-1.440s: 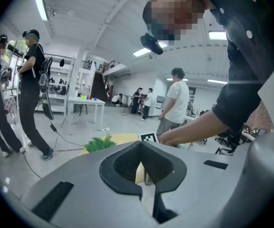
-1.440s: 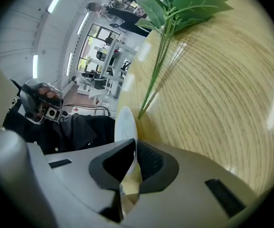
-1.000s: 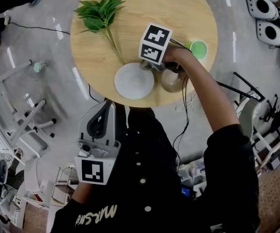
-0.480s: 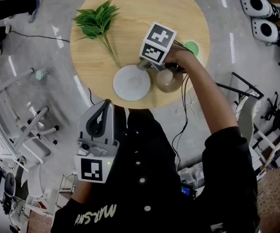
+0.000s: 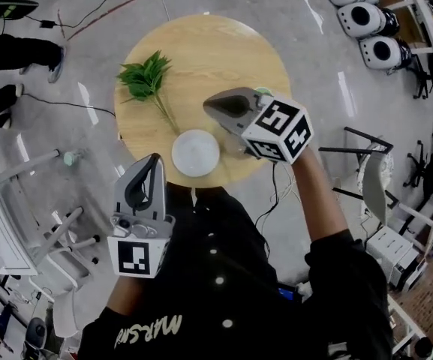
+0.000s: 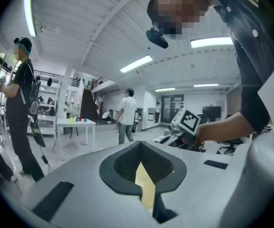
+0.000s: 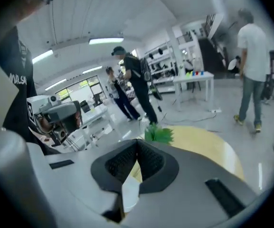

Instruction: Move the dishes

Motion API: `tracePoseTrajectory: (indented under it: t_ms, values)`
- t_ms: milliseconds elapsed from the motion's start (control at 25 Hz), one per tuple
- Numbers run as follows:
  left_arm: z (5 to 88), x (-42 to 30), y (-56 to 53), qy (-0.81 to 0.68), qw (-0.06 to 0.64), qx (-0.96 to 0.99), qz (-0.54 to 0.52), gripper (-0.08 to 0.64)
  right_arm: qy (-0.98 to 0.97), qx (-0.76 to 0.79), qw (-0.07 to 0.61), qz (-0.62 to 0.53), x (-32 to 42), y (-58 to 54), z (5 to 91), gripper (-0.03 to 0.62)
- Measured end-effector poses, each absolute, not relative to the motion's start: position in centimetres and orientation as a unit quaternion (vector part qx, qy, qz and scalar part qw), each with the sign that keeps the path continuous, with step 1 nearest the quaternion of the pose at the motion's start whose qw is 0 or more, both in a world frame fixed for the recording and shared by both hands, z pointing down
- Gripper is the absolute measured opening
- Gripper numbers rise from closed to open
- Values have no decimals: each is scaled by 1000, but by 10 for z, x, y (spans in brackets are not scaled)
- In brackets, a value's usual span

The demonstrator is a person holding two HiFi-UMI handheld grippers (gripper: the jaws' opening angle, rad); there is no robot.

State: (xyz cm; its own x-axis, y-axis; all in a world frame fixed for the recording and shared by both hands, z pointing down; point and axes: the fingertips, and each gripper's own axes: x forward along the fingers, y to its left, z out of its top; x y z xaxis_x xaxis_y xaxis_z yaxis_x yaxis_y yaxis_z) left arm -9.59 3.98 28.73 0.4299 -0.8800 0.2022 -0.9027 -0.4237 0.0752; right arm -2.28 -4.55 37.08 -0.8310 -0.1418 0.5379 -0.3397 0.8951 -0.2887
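A white plate (image 5: 195, 153) lies at the near edge of the round wooden table (image 5: 201, 51). It also shows as white plate (image 7: 129, 191) through the gap under the jaws. My right gripper (image 5: 210, 105) hangs raised over the table right of the plate. It is shut with nothing between its jaws (image 7: 137, 141), which have just been closing. Its marker cube hides the brown bowl seen earlier. My left gripper (image 5: 153, 160) is held off the table, near the person's chest, jaws shut and empty (image 6: 139, 144).
A green leaf sprig (image 5: 145, 81) lies at the table's left, and shows as leaf sprig (image 7: 158, 134). A green cup (image 5: 262, 91) peeks out behind the right gripper. White frames (image 5: 43, 201), cables and chairs stand on the floor around. People stand in the room.
The right gripper has lifted high off the table from beside the brown bowl, which it now covers. The left gripper has risen a little. The white plate stays put.
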Motion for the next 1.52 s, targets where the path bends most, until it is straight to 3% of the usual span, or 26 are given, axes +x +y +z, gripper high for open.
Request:
tracePoseTrajectory:
  t_ms: [400,840,1520]
  values:
    - [196,-90,22,-504,-15,863,25,17,-895,435,80,58,110,-18,211,-17]
    - [139,-105,20,-513,-65,856,2,17,-782,620,-61,-24,213,53,134,-17]
    - [134,-119,40,-517,-80,852,-3,17,-731,679,-55,-35,236,99,140,-14]
